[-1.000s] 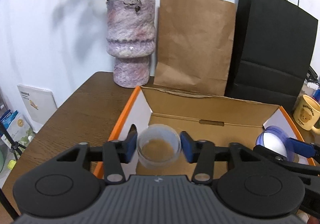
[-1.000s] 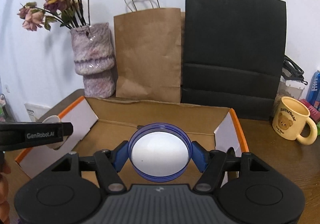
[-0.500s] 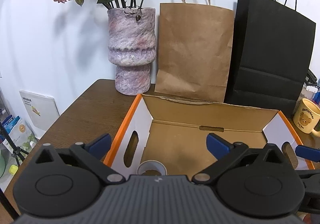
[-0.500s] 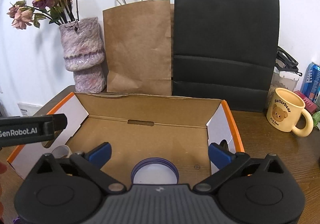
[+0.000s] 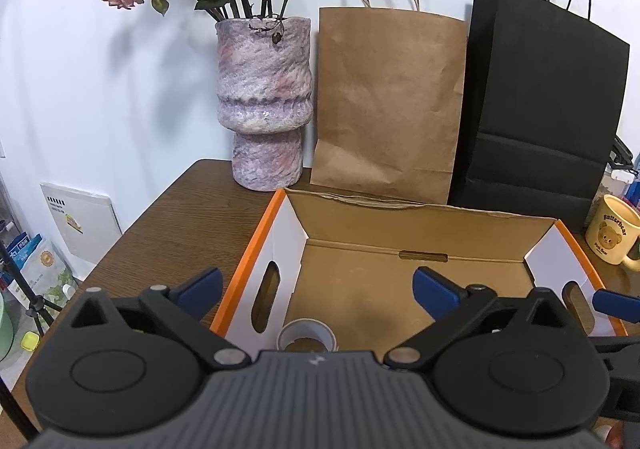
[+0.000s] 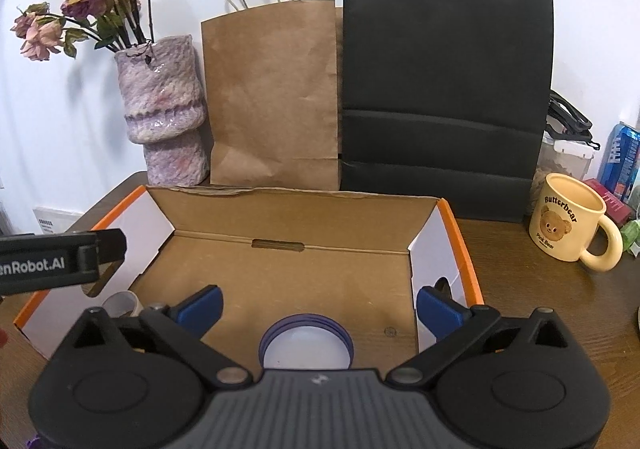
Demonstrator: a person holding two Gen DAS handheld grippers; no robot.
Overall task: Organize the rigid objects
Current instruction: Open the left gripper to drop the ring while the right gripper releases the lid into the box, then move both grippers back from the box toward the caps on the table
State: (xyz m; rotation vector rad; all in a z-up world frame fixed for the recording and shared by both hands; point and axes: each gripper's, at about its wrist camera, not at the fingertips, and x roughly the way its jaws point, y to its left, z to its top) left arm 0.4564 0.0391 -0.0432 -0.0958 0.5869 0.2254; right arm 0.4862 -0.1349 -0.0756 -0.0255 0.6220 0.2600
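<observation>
Left wrist view, jaws: left gripper (image 5: 316, 285) spread fully wide, blue pads far apart, nothing between them, nothing held.
Right wrist view, jaws: right gripper (image 6: 318, 303) also fully wide, pads clear of everything, nothing gripped.
Clear cup: small translucent cup (image 5: 307, 337) sits upright on the box floor, near-left corner, just below the left gripper, partly hidden by its body; also seen at far left in the right wrist view (image 6: 122, 303).
Blue-rimmed lid: round lid with white centre (image 6: 306, 343) lies flat on the box floor at the near edge, below the right gripper, well apart from the cup.
Box: open cardboard box (image 5: 400, 217) with orange rim, white end flaps, oval hand holes; on the wooden table (image 5: 168, 225).
Other gripper in view: left gripper's side bar pokes in at left of the right wrist view (image 6: 60, 263).
Behind box: purple vase (image 5: 264, 101) with dried roses, brown paper bag (image 5: 388, 101), black paper bag (image 5: 540, 109), all against the wall.
Right of box: cream bear mug (image 6: 568, 223) on table.
</observation>
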